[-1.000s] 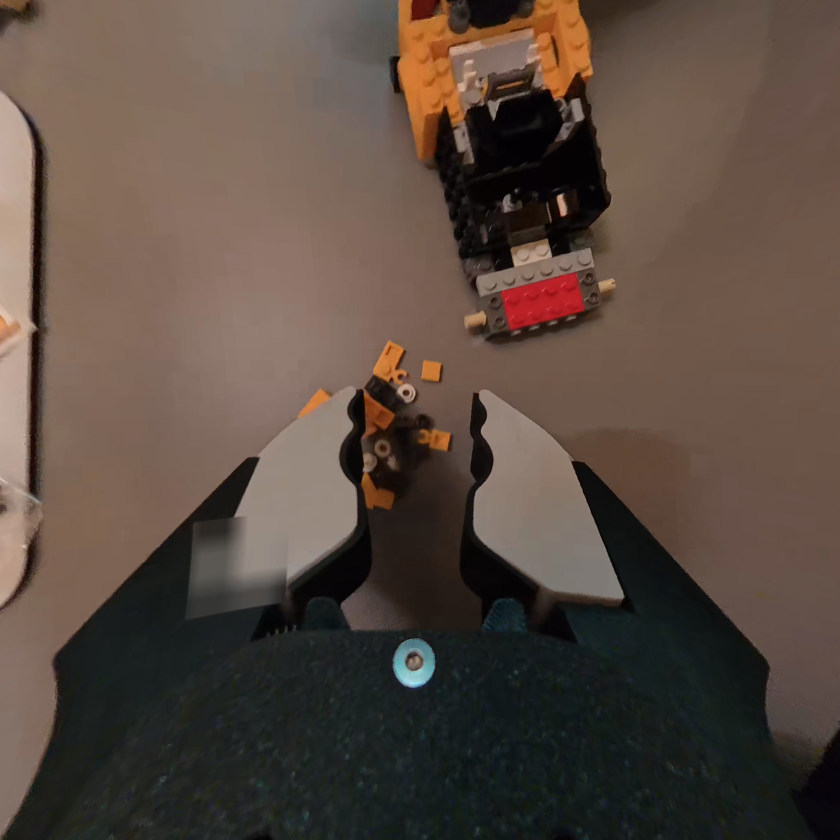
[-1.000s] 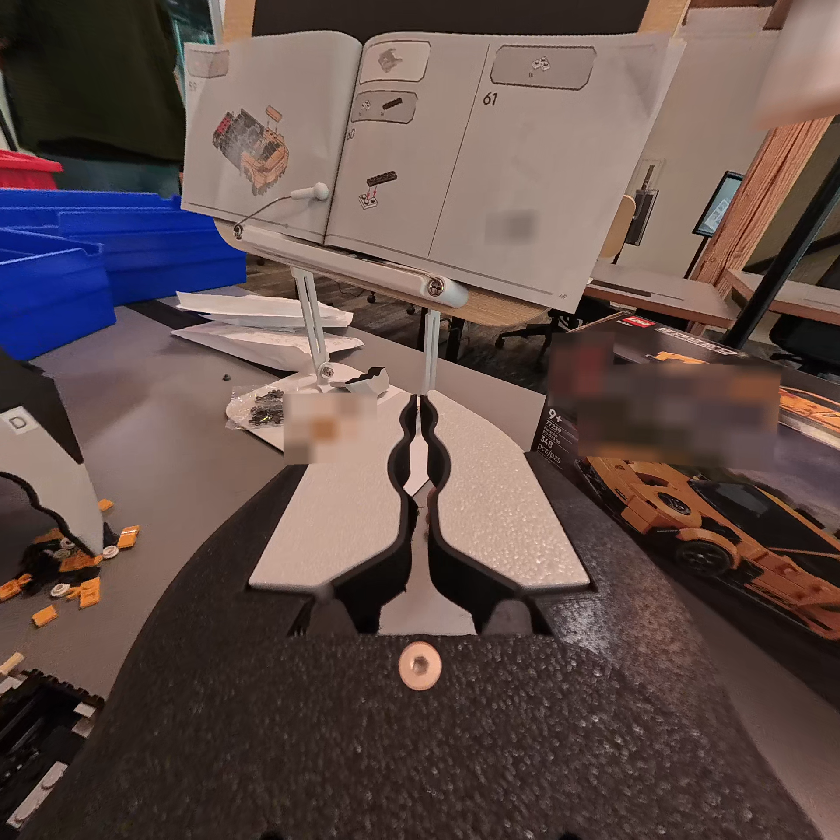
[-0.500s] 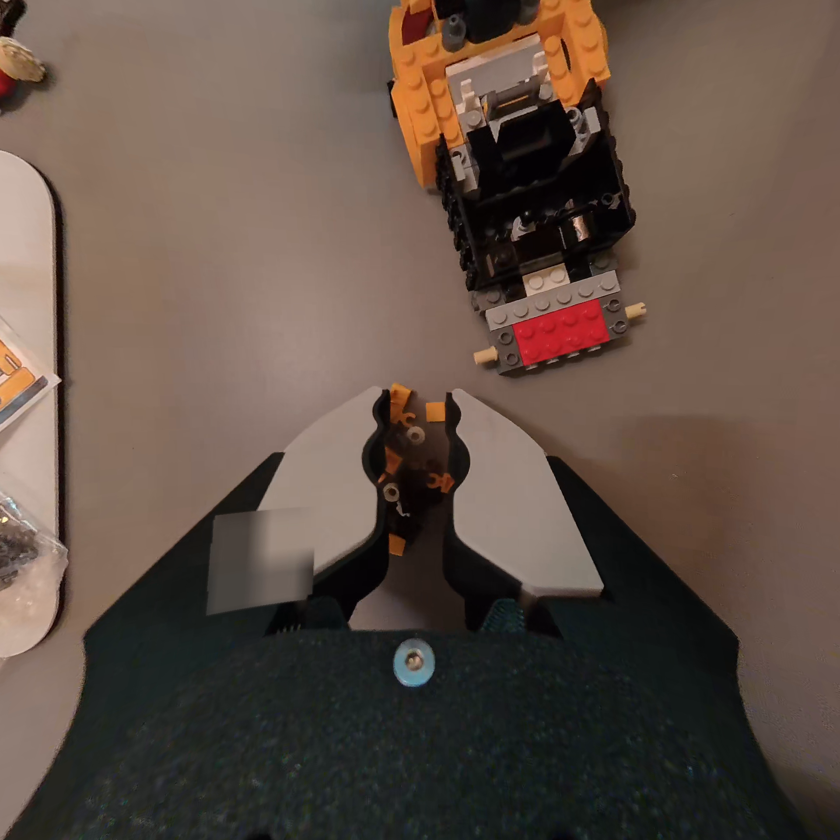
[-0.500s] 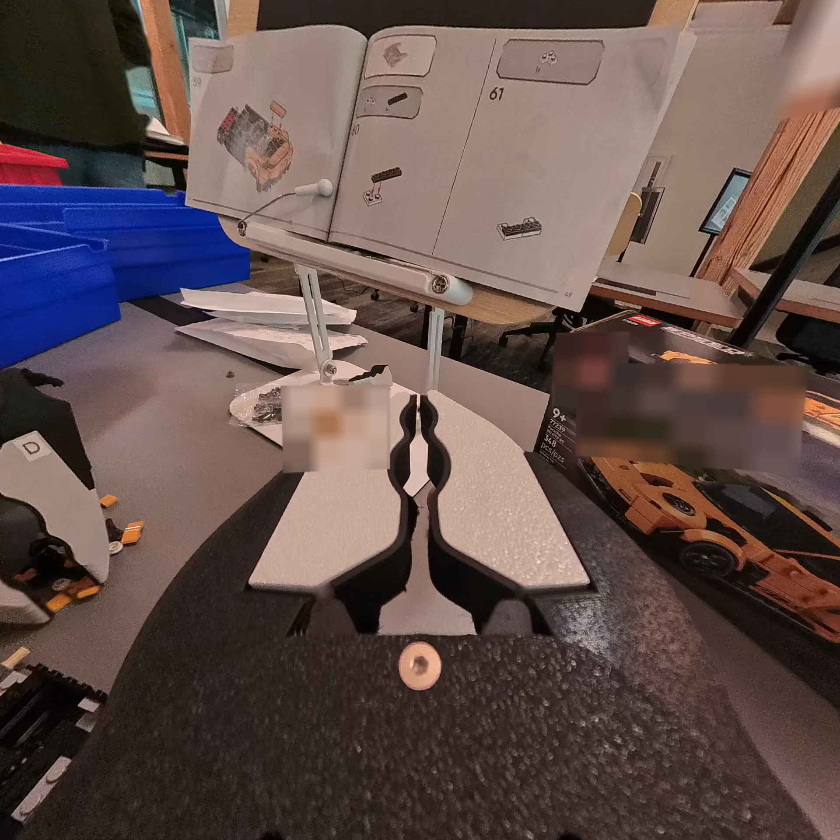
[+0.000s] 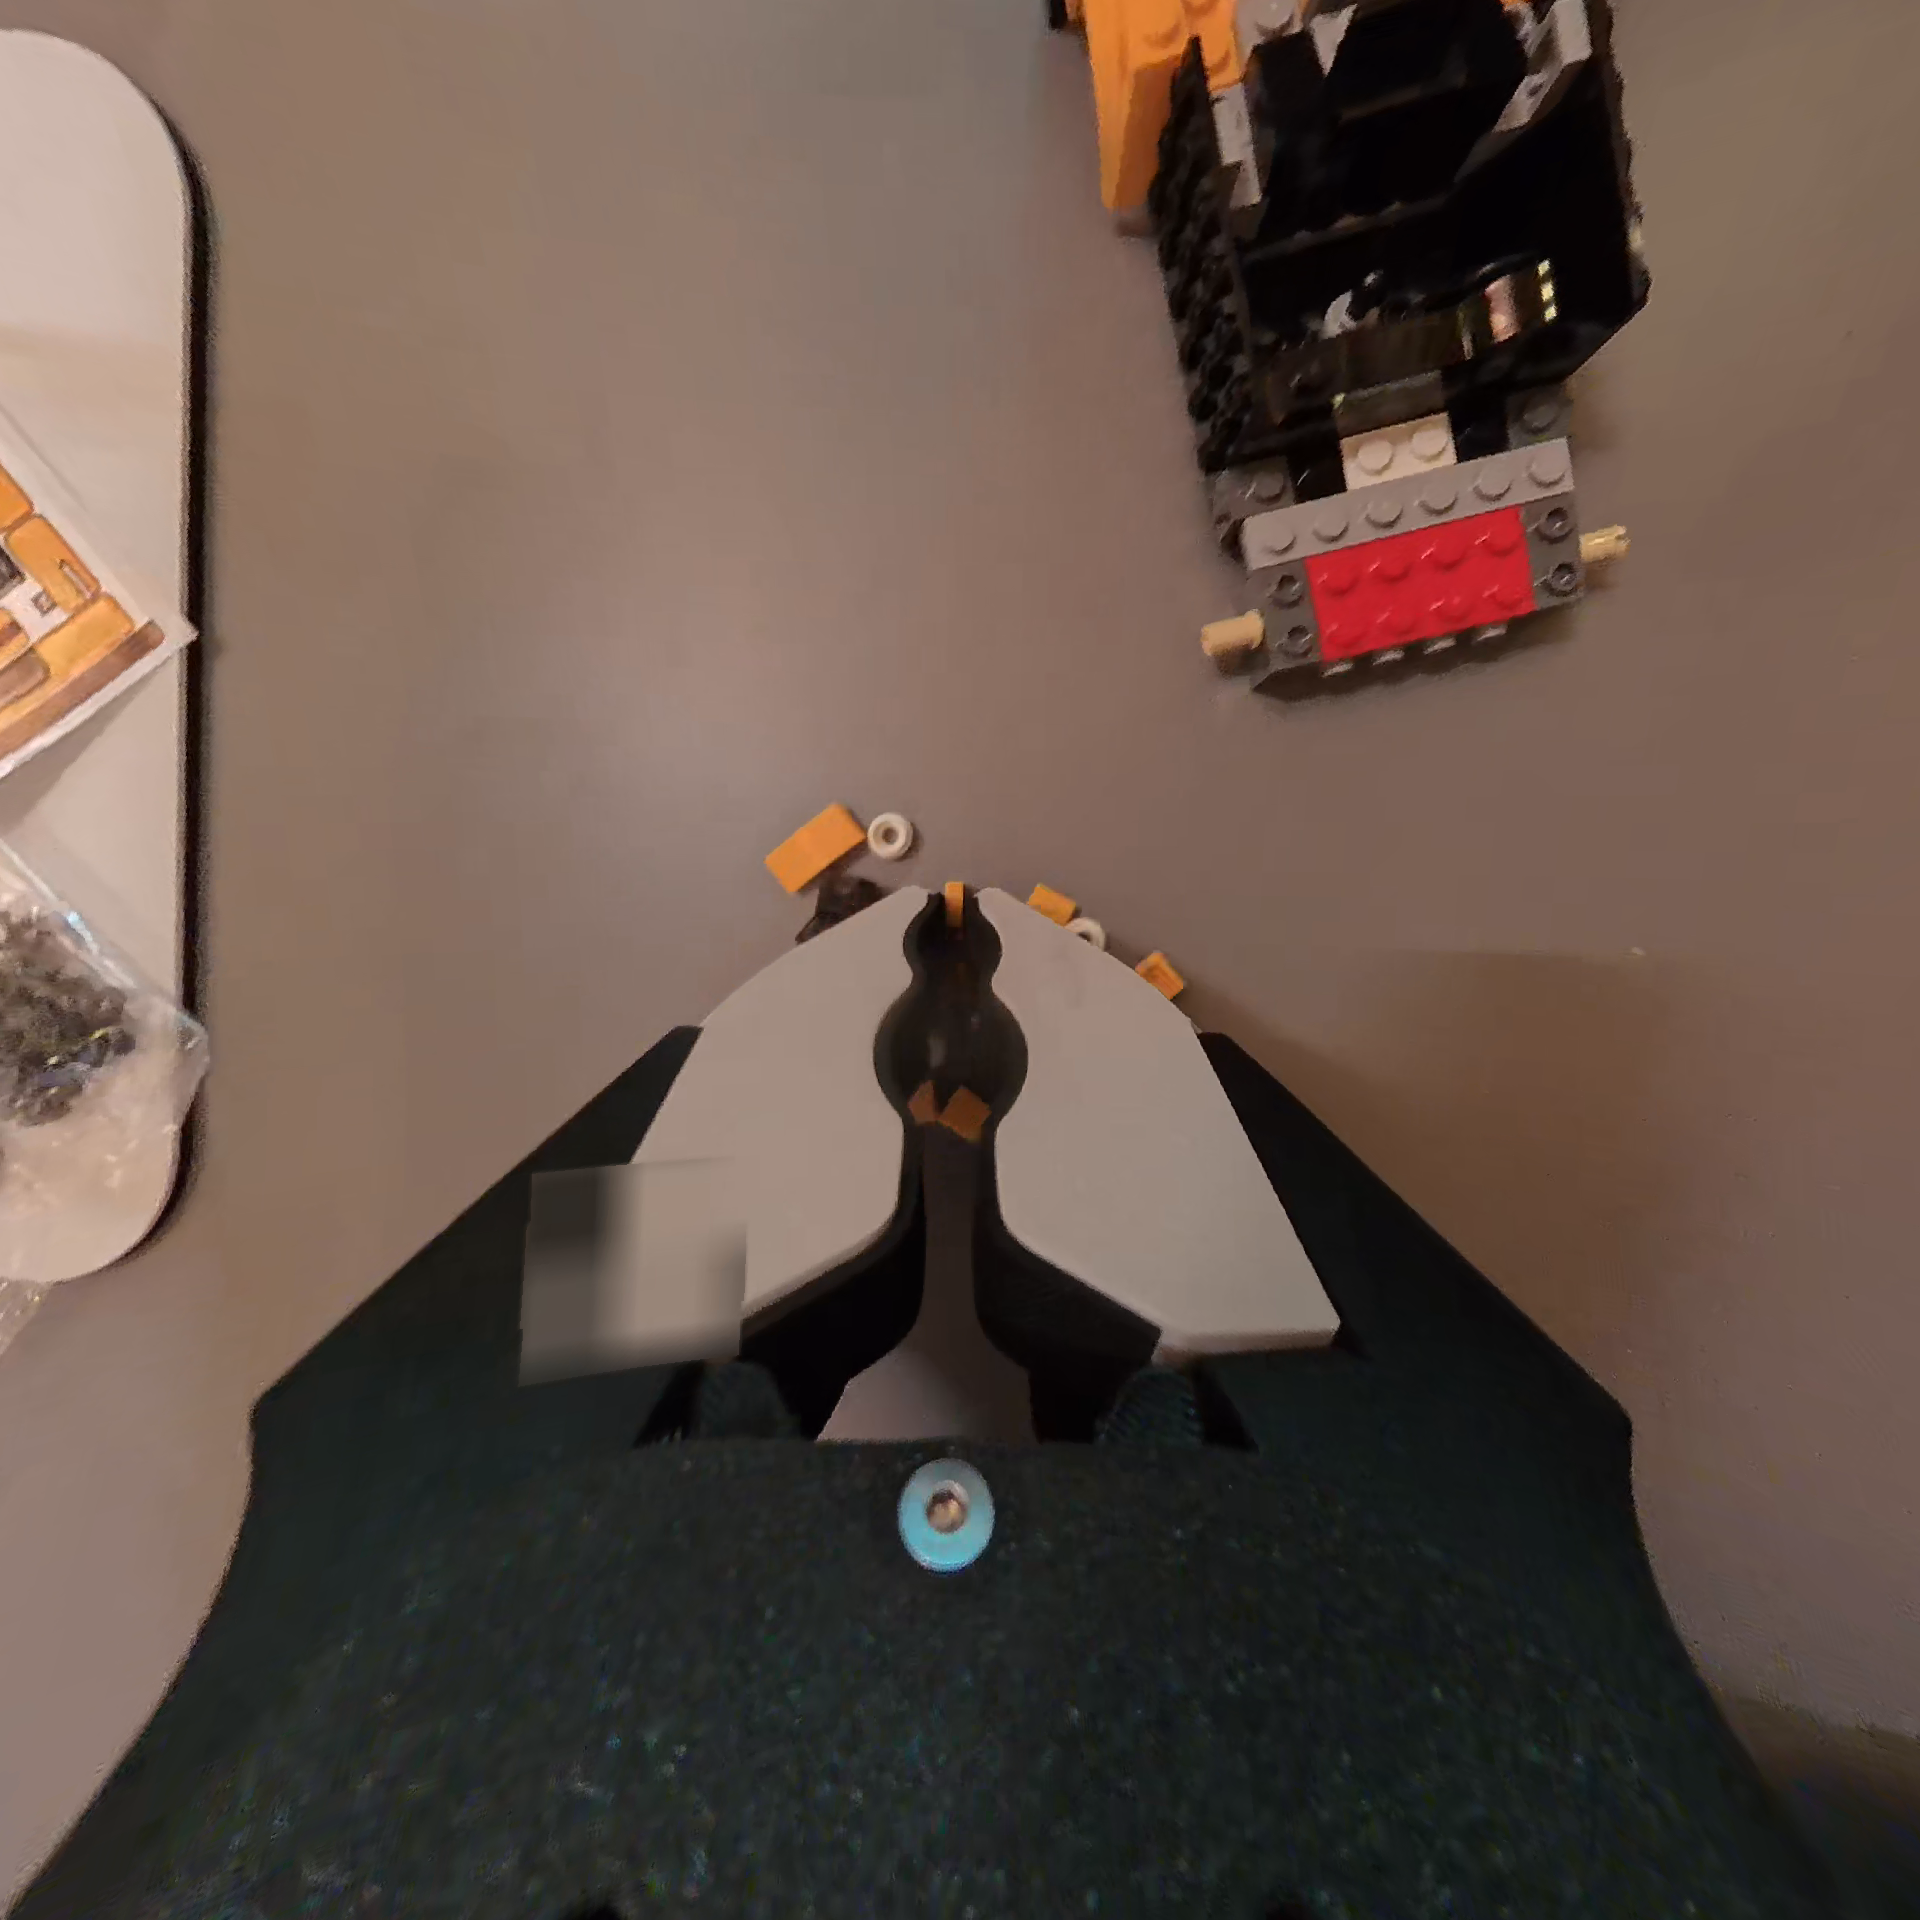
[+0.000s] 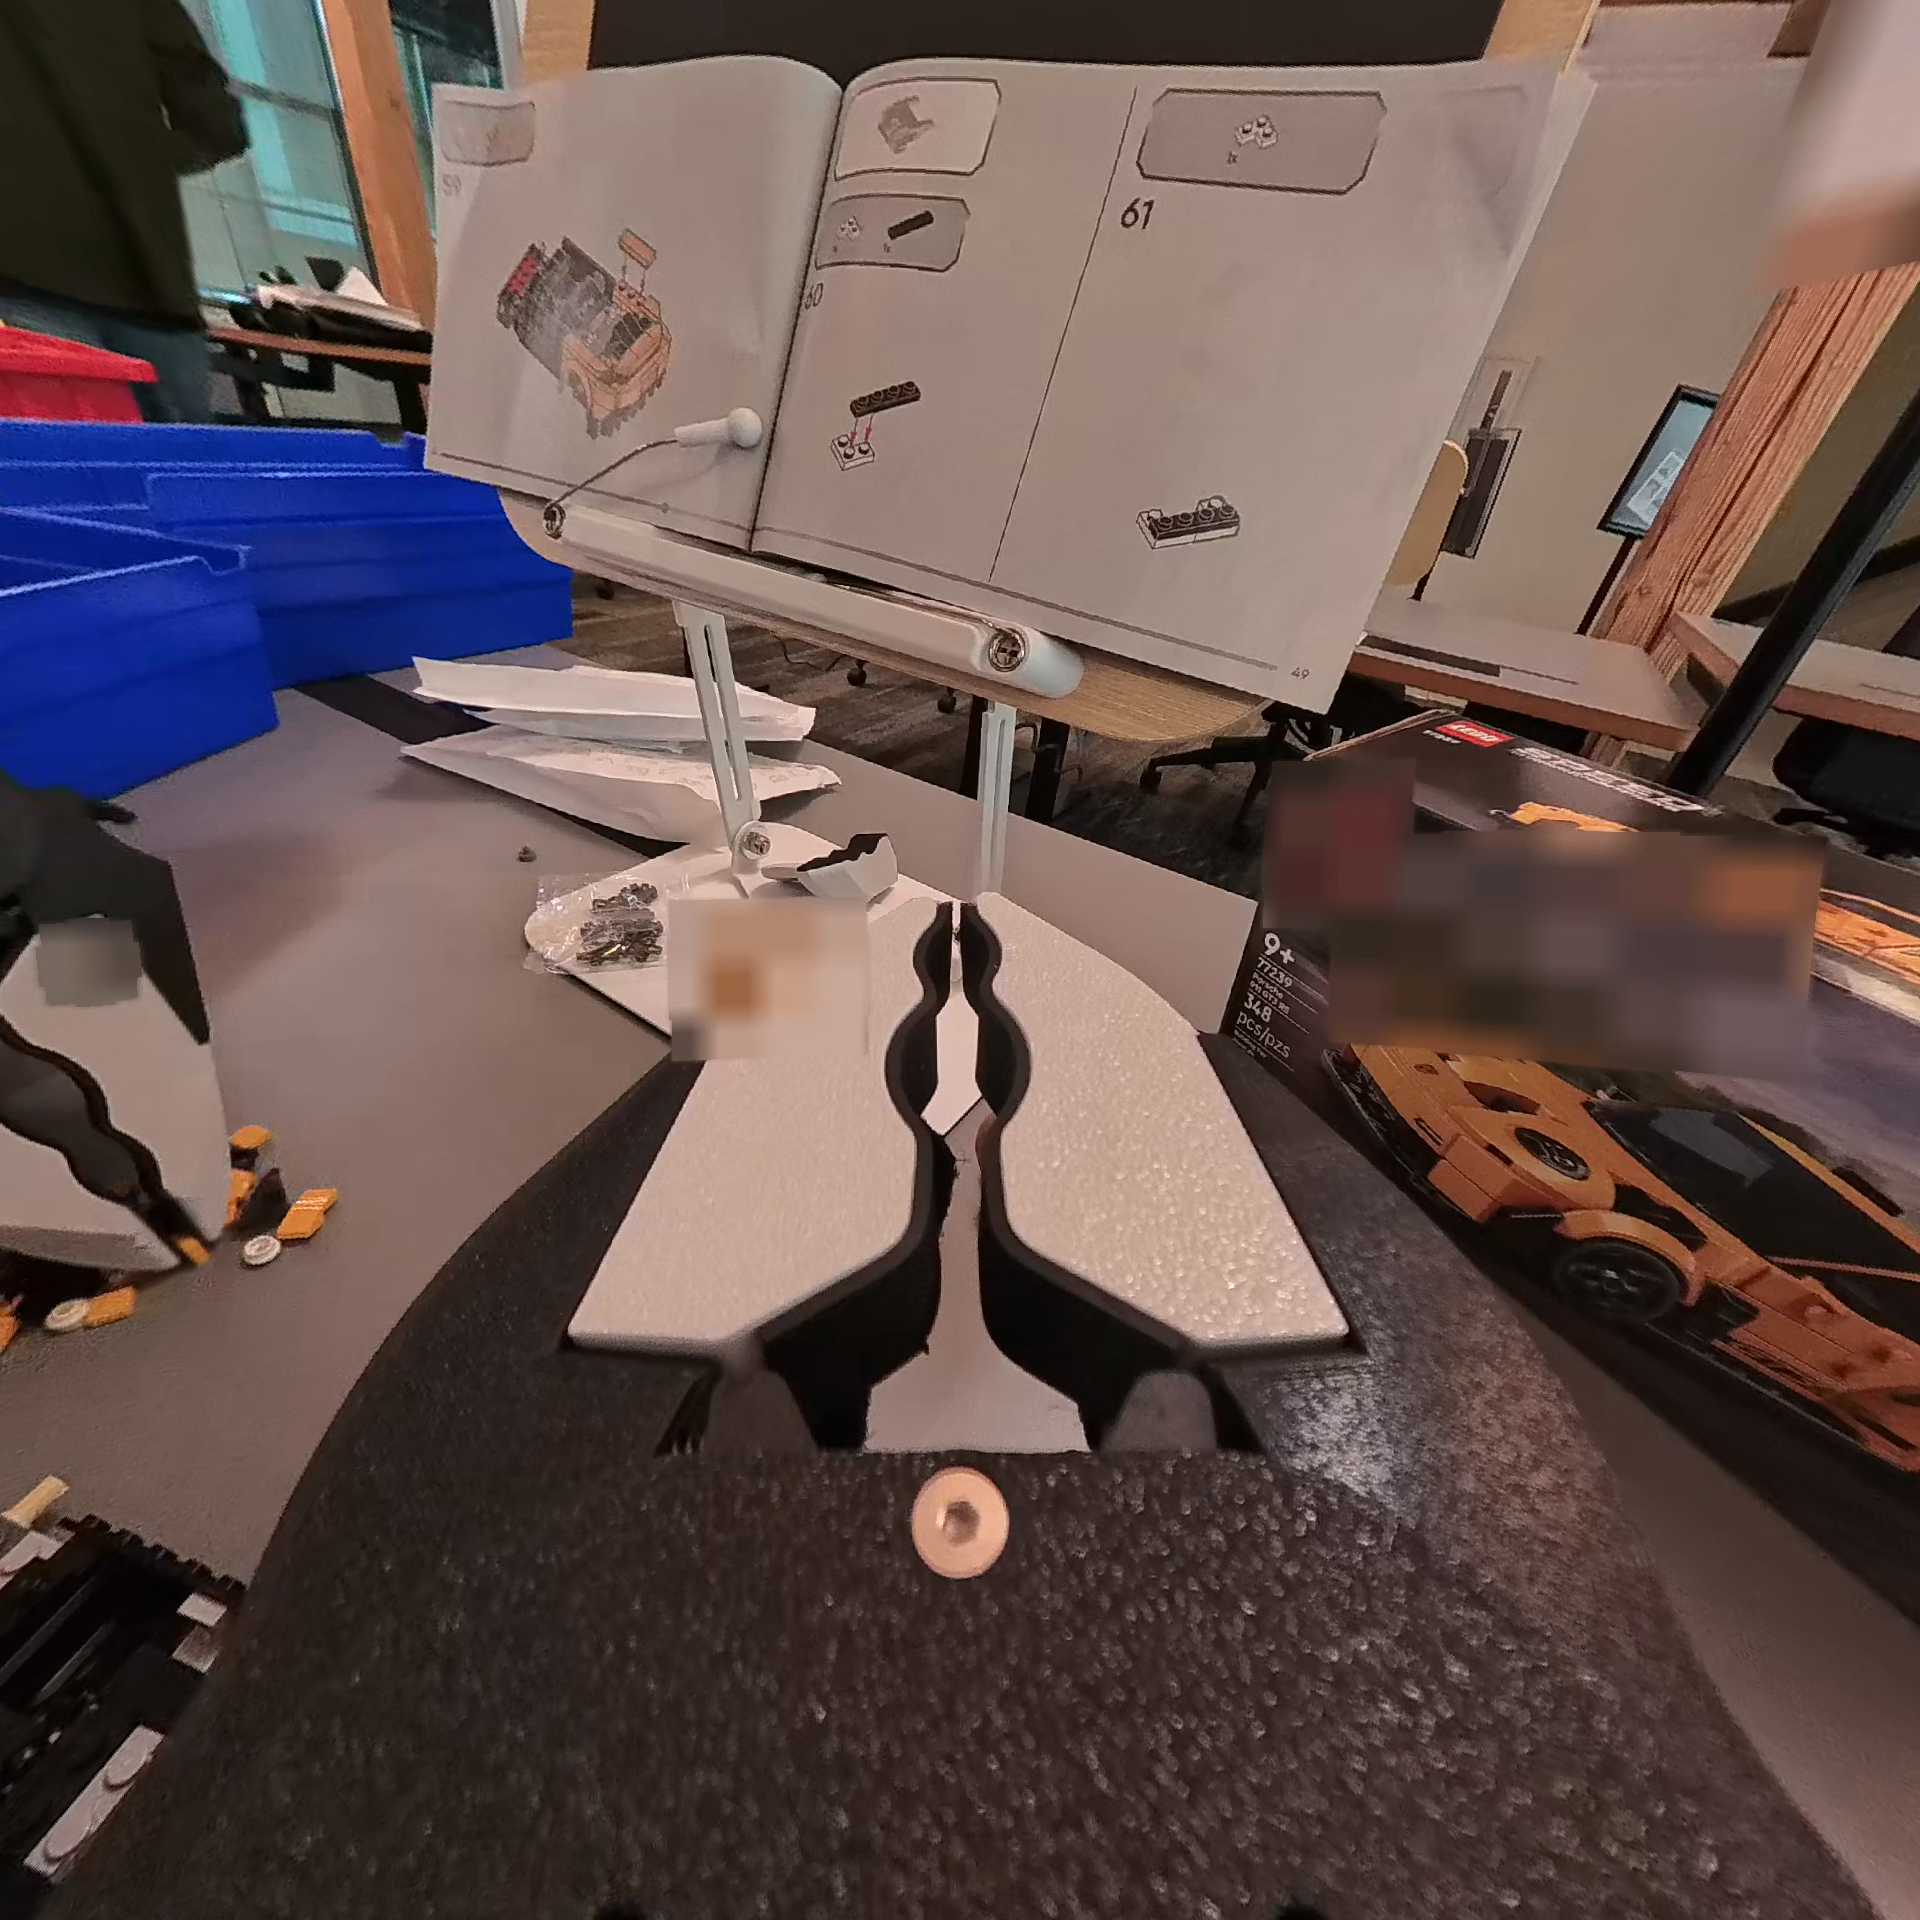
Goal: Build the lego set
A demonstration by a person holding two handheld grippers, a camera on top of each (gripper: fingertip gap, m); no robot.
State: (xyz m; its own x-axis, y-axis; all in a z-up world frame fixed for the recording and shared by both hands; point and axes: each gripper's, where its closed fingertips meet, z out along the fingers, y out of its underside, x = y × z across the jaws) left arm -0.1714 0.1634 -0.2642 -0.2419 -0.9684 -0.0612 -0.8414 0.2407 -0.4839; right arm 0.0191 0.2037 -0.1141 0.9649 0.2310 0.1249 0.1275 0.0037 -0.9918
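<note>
My left gripper (image 5: pixel 954 906) points down at the grey table and is shut on a small orange piece (image 5: pixel 954 896) pinched edge-on at its tips. Loose small pieces lie around the tips: an orange tile (image 5: pixel 812 847), a white round stud (image 5: pixel 891 834) and more, partly hidden under the fingers. The half-built orange and black car (image 5: pixel 1392 312) with a red plate (image 5: pixel 1423 592) lies at the upper right. The right wrist view shows the left gripper (image 6: pixel 182 1242) at the pile (image 6: pixel 307 1212). My right gripper (image 6: pixel 957 914) is shut and empty, held above the table facing the open instruction booklet (image 6: pixel 935 343).
The booklet stand's white base (image 5: pixel 94 312) holds a bag of black parts (image 5: pixel 62 1018) at the left. The set's box (image 6: pixel 1558 1091) lies at the right. Blue bins (image 6: pixel 208 582) and paper bags (image 6: pixel 623 727) sit at the back left. A person stands behind the bins. Across from one pair of fingers to the other is roughly 25 cm.
My left gripper has gone from open around the pile to shut on an orange piece, moving closer to the table and scattering pieces. The right gripper has barely moved.
</note>
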